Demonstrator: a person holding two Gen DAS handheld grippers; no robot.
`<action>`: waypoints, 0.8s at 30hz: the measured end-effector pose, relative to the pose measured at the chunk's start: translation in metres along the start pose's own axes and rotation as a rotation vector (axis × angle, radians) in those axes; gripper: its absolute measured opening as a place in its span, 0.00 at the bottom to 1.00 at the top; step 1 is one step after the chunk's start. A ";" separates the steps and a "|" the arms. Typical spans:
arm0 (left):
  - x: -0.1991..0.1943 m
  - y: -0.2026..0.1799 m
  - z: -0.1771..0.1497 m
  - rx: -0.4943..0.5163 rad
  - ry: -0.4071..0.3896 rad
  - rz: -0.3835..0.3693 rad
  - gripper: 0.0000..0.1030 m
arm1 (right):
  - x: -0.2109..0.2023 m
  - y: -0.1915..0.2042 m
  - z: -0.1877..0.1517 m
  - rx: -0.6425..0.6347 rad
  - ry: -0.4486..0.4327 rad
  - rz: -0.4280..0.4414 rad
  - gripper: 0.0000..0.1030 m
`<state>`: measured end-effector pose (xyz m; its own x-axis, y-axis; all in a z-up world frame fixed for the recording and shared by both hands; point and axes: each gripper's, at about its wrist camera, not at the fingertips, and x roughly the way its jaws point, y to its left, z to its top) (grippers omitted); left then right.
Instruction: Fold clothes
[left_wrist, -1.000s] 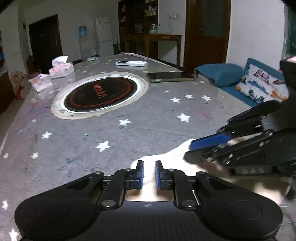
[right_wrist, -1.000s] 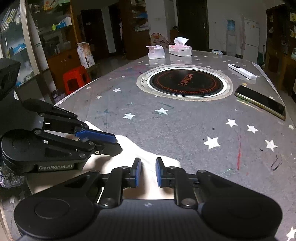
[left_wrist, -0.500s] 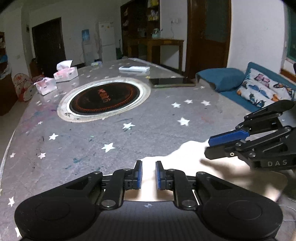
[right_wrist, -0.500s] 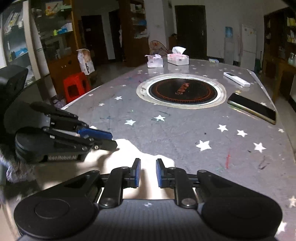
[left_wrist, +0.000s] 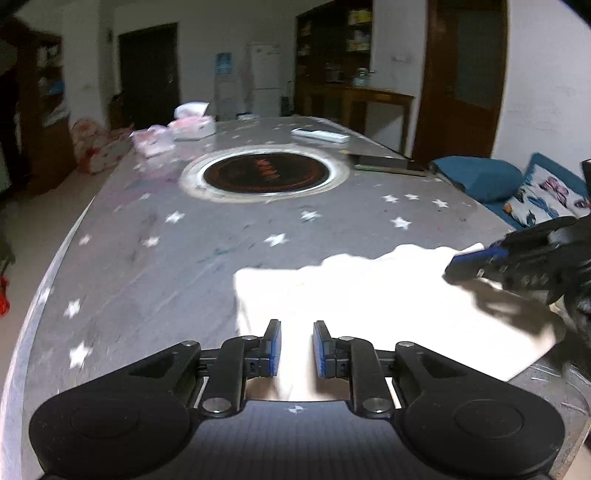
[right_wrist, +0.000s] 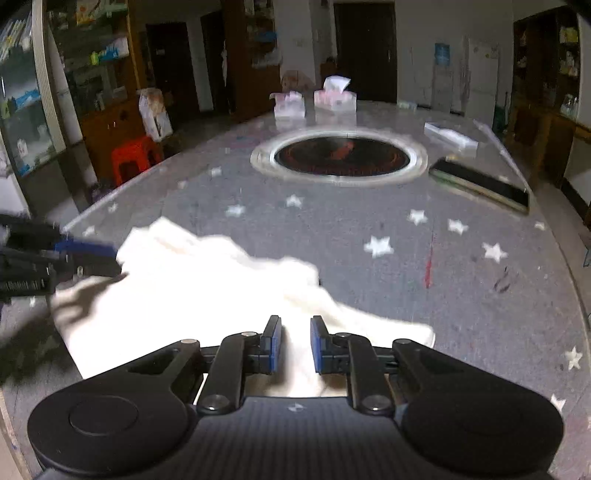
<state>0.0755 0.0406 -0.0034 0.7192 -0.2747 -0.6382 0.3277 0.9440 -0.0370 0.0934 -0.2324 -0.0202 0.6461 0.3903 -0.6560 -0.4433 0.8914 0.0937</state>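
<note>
White cloth (left_wrist: 369, 295) lies flat near the table (left_wrist: 184, 258) edge | left gripper (left_wrist: 296, 349) pinches one side, its jaws just opened a little, cloth between them | right gripper (right_wrist: 294, 345) pinches the other side | step: pulling it smooth | next, I think: lift one edge, fold it over evenly

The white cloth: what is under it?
The cloth lies on the star-patterned table, whose surface shows around it. Anything beneath the cloth is covered and cannot be seen.
</note>
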 end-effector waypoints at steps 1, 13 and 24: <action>0.001 0.001 -0.001 -0.007 0.003 -0.001 0.20 | -0.001 0.000 0.003 0.001 -0.009 0.006 0.15; 0.005 0.011 -0.007 -0.079 0.040 -0.007 0.29 | -0.005 0.007 0.010 -0.033 -0.006 0.026 0.16; -0.010 0.020 -0.021 -0.223 0.079 -0.083 0.29 | -0.004 0.042 -0.008 -0.180 0.066 0.119 0.17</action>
<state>0.0619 0.0663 -0.0144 0.6426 -0.3464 -0.6834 0.2346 0.9381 -0.2549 0.0675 -0.1987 -0.0201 0.5437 0.4688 -0.6962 -0.6214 0.7824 0.0416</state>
